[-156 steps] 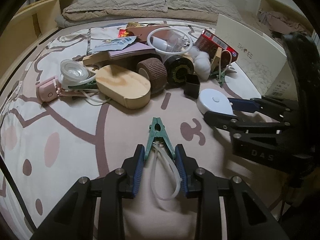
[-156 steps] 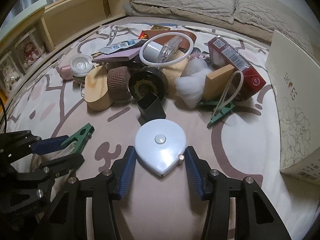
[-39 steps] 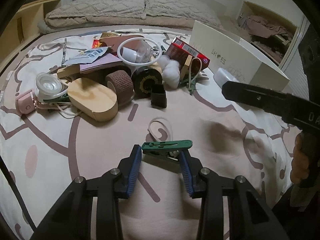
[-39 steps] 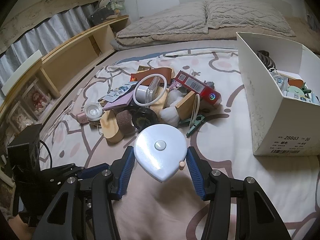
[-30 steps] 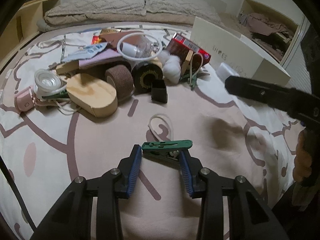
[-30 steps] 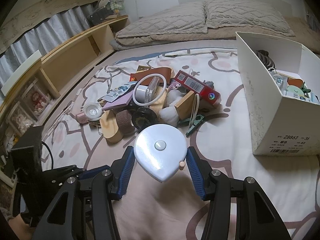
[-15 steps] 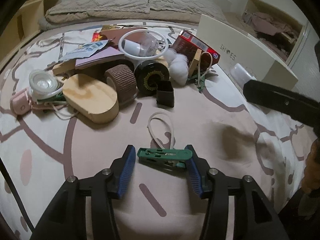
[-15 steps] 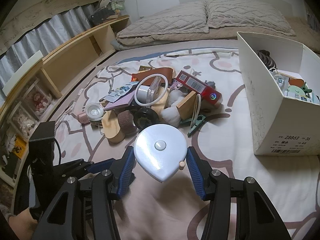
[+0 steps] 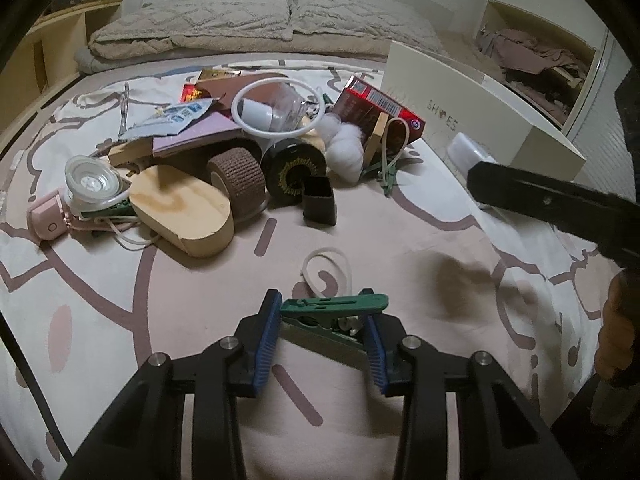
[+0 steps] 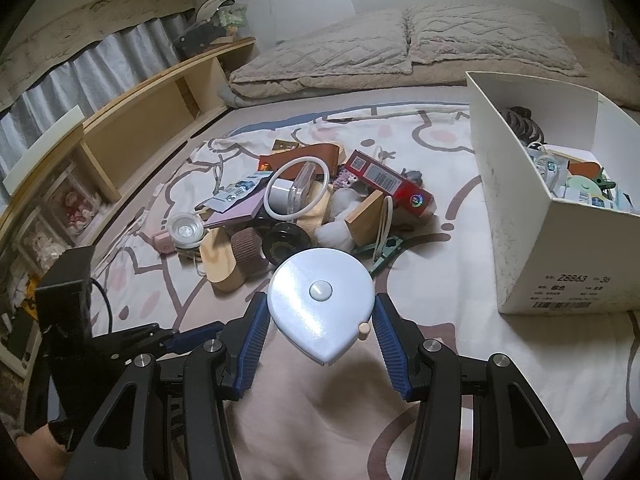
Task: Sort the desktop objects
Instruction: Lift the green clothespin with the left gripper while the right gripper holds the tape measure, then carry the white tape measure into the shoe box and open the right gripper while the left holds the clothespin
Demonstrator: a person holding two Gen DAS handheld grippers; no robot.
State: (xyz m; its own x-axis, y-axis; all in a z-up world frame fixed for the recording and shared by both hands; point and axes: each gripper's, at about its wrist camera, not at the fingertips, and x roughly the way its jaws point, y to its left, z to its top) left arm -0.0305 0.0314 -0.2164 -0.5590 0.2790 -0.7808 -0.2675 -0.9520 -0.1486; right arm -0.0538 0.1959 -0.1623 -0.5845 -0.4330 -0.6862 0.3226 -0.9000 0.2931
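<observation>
While two grippers are in view, each carries one item. One green clip (image 9: 334, 305) lies crosswise between the blue pads of the left gripper (image 9: 322, 334), whose jaws are closing on it above the bedsheet (image 9: 80, 280). One white tape measure (image 10: 322, 306) is clamped in the half-open right gripper (image 10: 318, 344). One white shoebox (image 10: 520, 216) stands to the right; a second green clip (image 9: 388, 174) lies by the pile.

- Clothespin (image 9: 334, 305) crosswise between left gripper (image 9: 322, 334) jaws, which are closing on it.
- Loose loop (image 9: 326, 270) just behind.
- Pile (image 9: 240, 152) further behind.
- Box (image 10: 556, 216) right of pile.
- Tape measure (image 10: 322, 304) between right gripper (image 10: 320, 344) jaws.
</observation>
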